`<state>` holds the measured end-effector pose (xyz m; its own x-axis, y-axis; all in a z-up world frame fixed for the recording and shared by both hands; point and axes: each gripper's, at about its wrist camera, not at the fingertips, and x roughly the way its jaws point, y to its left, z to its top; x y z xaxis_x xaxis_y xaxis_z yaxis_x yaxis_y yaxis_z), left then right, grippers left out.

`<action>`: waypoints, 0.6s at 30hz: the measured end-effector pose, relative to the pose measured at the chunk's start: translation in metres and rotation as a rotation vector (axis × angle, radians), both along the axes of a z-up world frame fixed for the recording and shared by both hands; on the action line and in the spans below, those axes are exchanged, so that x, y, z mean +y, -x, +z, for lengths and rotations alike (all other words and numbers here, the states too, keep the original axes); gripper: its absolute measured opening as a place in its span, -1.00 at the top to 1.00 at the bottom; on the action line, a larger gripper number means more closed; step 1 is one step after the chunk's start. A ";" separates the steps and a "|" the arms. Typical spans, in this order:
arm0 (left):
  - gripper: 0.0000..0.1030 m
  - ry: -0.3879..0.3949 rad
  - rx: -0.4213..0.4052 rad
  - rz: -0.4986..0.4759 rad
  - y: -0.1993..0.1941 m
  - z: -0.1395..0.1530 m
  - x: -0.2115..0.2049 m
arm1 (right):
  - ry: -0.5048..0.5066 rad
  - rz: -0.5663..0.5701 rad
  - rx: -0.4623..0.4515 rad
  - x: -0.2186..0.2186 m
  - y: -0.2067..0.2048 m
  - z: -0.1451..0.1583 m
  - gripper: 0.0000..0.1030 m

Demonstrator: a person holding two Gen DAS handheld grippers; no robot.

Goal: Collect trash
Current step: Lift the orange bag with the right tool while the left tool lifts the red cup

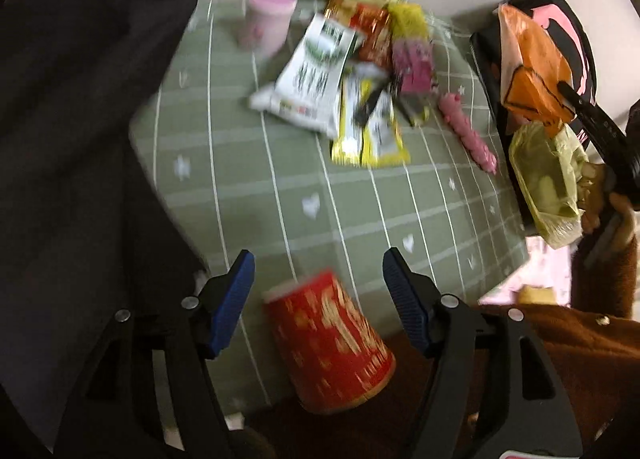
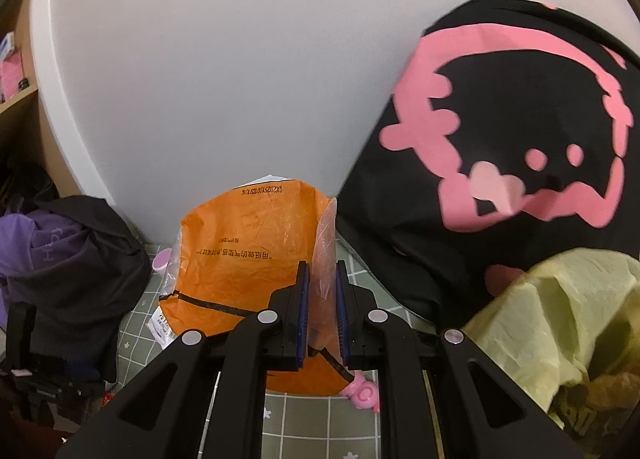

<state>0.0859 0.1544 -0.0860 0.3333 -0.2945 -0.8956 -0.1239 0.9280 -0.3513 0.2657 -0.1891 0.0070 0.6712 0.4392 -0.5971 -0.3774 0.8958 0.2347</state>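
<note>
Orange bag [image 2: 240, 259] in right hand-held gripper [image 2: 323, 313]

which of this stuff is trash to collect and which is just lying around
For the job:
- red cup, between the open left tool
- wrapper pile
- orange bag, its clear edge clamped in the right tool
- yellow-green bag

Just lying about:
- black and pink bag
- dark clothes
- pink tub, unclear
- pink toy, unclear
</note>
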 end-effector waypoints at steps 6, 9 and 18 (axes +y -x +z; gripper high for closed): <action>-0.23 -0.046 0.107 0.029 0.015 -0.024 -0.007 | 0.009 0.082 -0.018 0.023 -0.006 0.003 0.75; -0.23 -0.058 0.106 0.038 0.016 -0.024 -0.009 | 0.017 0.108 -0.029 0.030 -0.003 0.003 0.75; -0.13 -0.128 0.130 -0.013 0.007 -0.033 -0.027 | 0.024 0.066 -0.028 0.019 0.000 0.007 0.75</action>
